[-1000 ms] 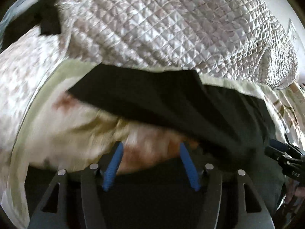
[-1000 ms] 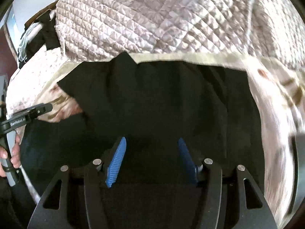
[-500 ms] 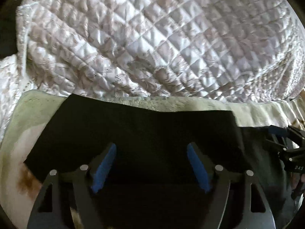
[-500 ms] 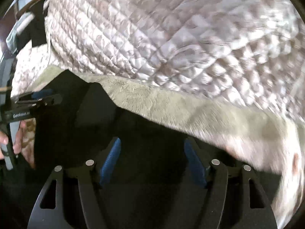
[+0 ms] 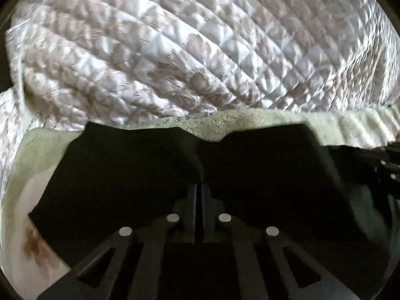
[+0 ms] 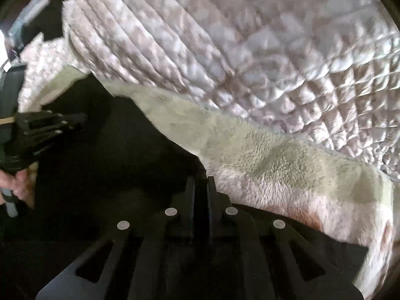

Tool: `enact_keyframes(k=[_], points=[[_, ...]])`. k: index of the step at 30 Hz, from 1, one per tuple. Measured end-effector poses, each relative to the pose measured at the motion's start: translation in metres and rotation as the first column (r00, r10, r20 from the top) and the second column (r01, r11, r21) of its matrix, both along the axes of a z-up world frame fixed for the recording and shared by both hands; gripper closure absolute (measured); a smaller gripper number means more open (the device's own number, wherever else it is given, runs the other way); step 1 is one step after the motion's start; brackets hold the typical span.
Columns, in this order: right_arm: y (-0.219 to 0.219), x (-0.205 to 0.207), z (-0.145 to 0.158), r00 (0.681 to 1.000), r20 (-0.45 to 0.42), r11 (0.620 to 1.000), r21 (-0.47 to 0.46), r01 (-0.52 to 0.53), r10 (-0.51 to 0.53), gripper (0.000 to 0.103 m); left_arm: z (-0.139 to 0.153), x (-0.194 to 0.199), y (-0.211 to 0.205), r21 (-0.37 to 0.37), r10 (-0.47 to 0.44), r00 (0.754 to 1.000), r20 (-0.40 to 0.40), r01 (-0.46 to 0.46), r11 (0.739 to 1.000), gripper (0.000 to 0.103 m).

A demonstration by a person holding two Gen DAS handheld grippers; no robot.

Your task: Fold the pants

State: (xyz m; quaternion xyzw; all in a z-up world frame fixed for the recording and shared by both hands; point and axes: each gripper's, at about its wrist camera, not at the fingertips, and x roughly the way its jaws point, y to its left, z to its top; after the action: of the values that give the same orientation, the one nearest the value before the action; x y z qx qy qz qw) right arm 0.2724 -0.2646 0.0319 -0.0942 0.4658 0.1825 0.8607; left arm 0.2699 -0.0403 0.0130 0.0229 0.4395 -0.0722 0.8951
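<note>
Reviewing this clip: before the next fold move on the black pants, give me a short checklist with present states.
1. Left gripper jaws together: ok.
2. Right gripper jaws together: ok.
3. Black fabric pants actually pinched by each gripper: cannot tell, dark on dark.
4. Pants lying on the pale green fleece blanket: ok.
5. Far edge of the pants flat: not ok, it dips at the middle.
6. White quilted cover off the pants: ok.

My work surface is a pale green fleece blanket [image 5: 262,122] with the folded black fabric pants [image 5: 150,170] directly on it; a white quilted bedspread [image 5: 200,45] borders its far edge.
</note>
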Motion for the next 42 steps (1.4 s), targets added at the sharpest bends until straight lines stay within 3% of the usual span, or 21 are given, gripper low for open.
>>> enact_keyframes(k=[7, 12, 16, 20, 23, 28, 32, 35, 38, 42], points=[[-0.017, -0.089, 0.063, 0.993, 0.11, 0.996, 0.086, 0.022, -0.032, 0.096, 0.052, -0.089, 0.031, -0.109, 0.036, 0.995, 0.098, -0.025, 0.994, 0.099], [-0.025, -0.181, 0.081, 0.991, 0.119, 0.983, 0.18, 0.037, -0.059, 0.096, 0.069, -0.16, 0.042, -0.175, 0.036, 0.992, 0.118, -0.015, 0.984, 0.099], [-0.021, -0.254, 0.059, 0.994, 0.056, 0.973, 0.217, 0.079, -0.093, 0.096, 0.057, -0.222, 0.046, -0.2, 0.03, 0.996, 0.083, -0.012, 0.98, 0.099], [-0.025, -0.298, 0.011, 0.988, -0.086, 0.964, 0.225, 0.142, -0.126, 0.095, 0.02, -0.254, 0.049, -0.183, 0.025, 0.999, -0.033, -0.03, 0.983, 0.099], [-0.033, -0.316, 0.006, 0.983, -0.087, 0.943, 0.278, 0.181, -0.162, 0.087, 0.012, -0.268, 0.053, -0.182, 0.043, 0.997, -0.072, -0.055, 0.982, 0.099], [-0.044, -0.332, 0.021, 0.976, -0.08, 0.913, 0.347, 0.216, -0.2, 0.071, 0.033, -0.278, 0.06, -0.184, 0.069, 0.997, -0.032, -0.073, 0.98, 0.095], [-0.065, -0.348, 0.025, 0.956, -0.08, 0.877, 0.384, 0.289, -0.28, 0.06, 0.051, -0.269, 0.056, -0.179, 0.074, 0.997, 0.012, -0.071, 0.981, 0.06], [-0.089, -0.357, 0.023, 0.923, -0.118, 0.82, 0.428, 0.38, -0.366, 0.06, 0.06, -0.25, 0.042, -0.16, 0.046, 0.998, 0.03, -0.04, 0.986, 0.052], [-0.109, -0.362, 0.019, 0.89, -0.142, 0.777, 0.44, 0.449, -0.434, 0.06, 0.061, -0.225, 0.021, -0.112, 0.011, 0.999, 0.044, -0.006, 0.994, 0.05], [-0.134, -0.358, 0.01, 0.841, -0.184, 0.714, 0.456, 0.531, -0.508, 0.06, 0.045, -0.188, -0.001, -0.056, -0.008, 1.0, 0.0, 0.008, 0.998, 0.05]])
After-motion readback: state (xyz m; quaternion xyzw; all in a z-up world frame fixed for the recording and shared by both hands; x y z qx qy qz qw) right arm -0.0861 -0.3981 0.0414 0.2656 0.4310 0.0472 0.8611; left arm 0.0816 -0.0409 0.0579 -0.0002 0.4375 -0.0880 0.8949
